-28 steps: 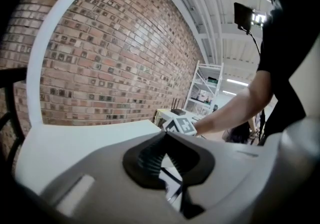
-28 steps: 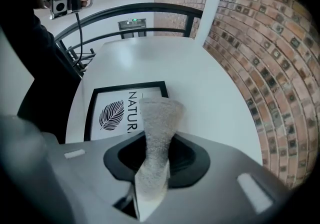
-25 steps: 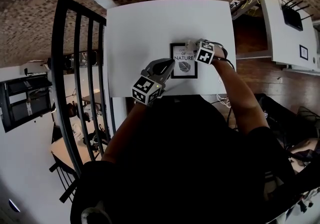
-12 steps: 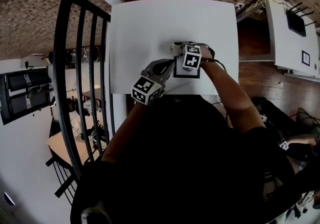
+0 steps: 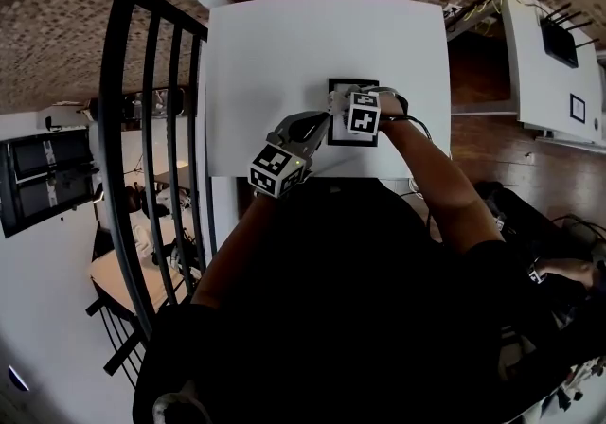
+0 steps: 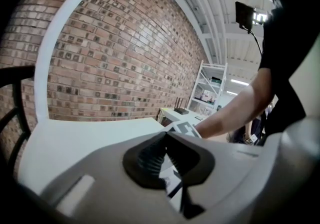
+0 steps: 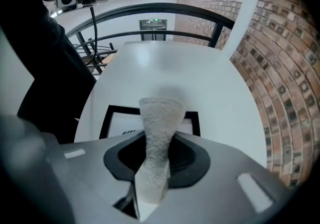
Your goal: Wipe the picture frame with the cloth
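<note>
Right tongs (image 7: 158,154) grip the cloth (image 7: 160,115) directly over the picture frame (image 7: 120,120); closed left tongs (image 6: 165,140) rest at its left edge

Cloth (image 7: 159,135): pale grey, nubbly weave, matt. Right hand-held gripper (image 7: 156,165): shell recorded as smooth, matt grey plastic; inner lining black, probably rubber. Picture frame (image 7: 106,119): black border, faint sheen; print behind it white, paper-like. Bench (image 5: 275,58): white, smooth, matt. Brick wall (image 6: 115,58): rough, unglazed. Railing (image 5: 121,129): black-painted metal.
</note>
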`<state>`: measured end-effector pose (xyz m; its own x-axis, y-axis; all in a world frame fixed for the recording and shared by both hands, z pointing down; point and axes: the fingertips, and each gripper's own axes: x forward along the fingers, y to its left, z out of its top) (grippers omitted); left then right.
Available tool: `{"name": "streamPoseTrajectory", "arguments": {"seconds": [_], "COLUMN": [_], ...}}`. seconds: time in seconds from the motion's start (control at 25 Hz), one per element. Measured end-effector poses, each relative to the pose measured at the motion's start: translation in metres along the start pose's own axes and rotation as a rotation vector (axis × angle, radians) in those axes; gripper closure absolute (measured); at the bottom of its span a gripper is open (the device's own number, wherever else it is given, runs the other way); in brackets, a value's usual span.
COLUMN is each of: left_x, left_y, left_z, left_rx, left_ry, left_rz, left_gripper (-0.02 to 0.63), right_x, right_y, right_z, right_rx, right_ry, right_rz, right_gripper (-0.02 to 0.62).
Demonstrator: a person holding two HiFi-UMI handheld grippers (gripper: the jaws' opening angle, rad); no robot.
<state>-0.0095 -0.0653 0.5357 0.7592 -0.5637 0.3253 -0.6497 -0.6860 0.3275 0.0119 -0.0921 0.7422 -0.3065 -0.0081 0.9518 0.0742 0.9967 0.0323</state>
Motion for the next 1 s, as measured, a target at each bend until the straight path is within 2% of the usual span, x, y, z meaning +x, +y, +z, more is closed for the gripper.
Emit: {"name": "streamPoseTrajectory", "arguments": {"seconds": [0.24, 0.76, 0.88, 1.0], "left_x": [0.003, 0.004, 0.003, 0.0], "left_y": [-0.003, -0.011, -0.012, -0.013], "left_z": [-0.002, -0.008, -0.009, -0.012], "left_rx": [0.006, 0.012, 0.013, 0.011], "left_ry": [0.006, 0.023, 0.021, 0.032], "left_rz": [-0.019, -0.042, -0.04, -0.038], "left_gripper": [0.606, 0.606, 0.606, 0.606], "right_x": [-0.008, -0.028, -0.033, -0.039], "right_y": [0.001, 0.001, 0.002, 0.001], "right_z": [-0.023, -0.085, -0.089, -0.074], "right_rx": [0.02, 0.14, 0.149, 0.14], "right_ry": [0.026, 0.066, 0.068, 0.036], "right_rz": [-0.014, -0.056, -0.062, -0.075], "right_gripper": [0.494, 0.494, 0.492, 0.493]}}
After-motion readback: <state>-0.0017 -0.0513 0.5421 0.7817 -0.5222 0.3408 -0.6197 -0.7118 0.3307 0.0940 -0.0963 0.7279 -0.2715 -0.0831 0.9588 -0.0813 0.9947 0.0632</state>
